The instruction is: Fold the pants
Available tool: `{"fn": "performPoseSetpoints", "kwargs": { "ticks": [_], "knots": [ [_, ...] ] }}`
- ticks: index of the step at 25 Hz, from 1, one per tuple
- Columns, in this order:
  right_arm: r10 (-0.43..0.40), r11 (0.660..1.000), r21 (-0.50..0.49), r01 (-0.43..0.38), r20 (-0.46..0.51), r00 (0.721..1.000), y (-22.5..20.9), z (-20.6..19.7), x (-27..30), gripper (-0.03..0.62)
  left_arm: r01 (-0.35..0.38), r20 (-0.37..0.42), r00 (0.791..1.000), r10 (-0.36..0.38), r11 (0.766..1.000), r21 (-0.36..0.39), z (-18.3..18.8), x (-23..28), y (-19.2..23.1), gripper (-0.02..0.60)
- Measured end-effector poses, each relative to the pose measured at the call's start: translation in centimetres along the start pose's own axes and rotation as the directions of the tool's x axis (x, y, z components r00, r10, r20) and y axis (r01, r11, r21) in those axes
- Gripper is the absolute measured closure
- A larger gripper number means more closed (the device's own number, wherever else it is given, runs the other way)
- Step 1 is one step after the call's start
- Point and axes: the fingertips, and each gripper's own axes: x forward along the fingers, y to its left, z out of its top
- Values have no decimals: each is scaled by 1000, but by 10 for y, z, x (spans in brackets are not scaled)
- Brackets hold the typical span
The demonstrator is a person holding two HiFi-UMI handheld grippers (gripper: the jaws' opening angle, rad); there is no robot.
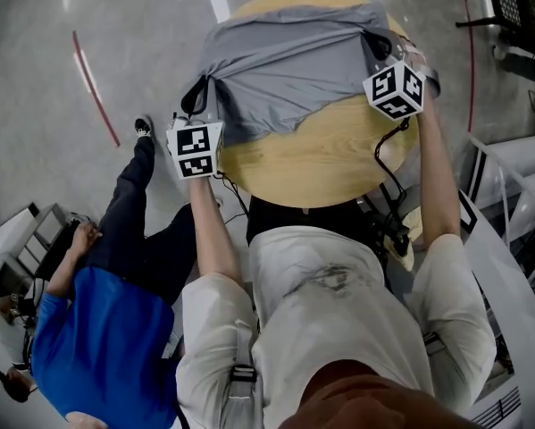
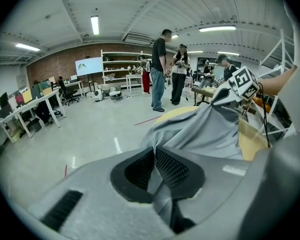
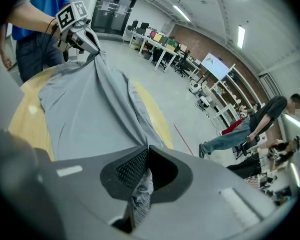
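Grey pants (image 1: 289,65) lie over the far half of a round wooden table (image 1: 330,164), stretched between my two grippers. My left gripper (image 1: 196,96) is shut on the cloth's left edge, just off the table's left rim; in the left gripper view grey fabric (image 2: 200,131) runs out from between the pinched jaws. My right gripper (image 1: 380,45) is shut on the pants' right edge above the table's far right; in the right gripper view the pants (image 3: 84,109) spread away toward the other gripper (image 3: 77,31).
A person in a blue top (image 1: 97,347) stands close at the left beside the table. A white frame (image 1: 508,181) and cables (image 1: 388,181) sit at the right. Several people (image 2: 162,69) stand across the room, with desks (image 2: 24,109) along the wall.
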Motion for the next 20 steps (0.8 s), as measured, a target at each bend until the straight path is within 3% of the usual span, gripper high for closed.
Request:
{"fn": "performPoseSetpoints", "kwargs": {
  "ticks": [20],
  "knots": [
    [-53, 995, -85, 54, 15, 998, -18, 24, 41, 577, -73, -27, 997, 73, 997, -26, -7, 29, 33, 548]
  ]
}}
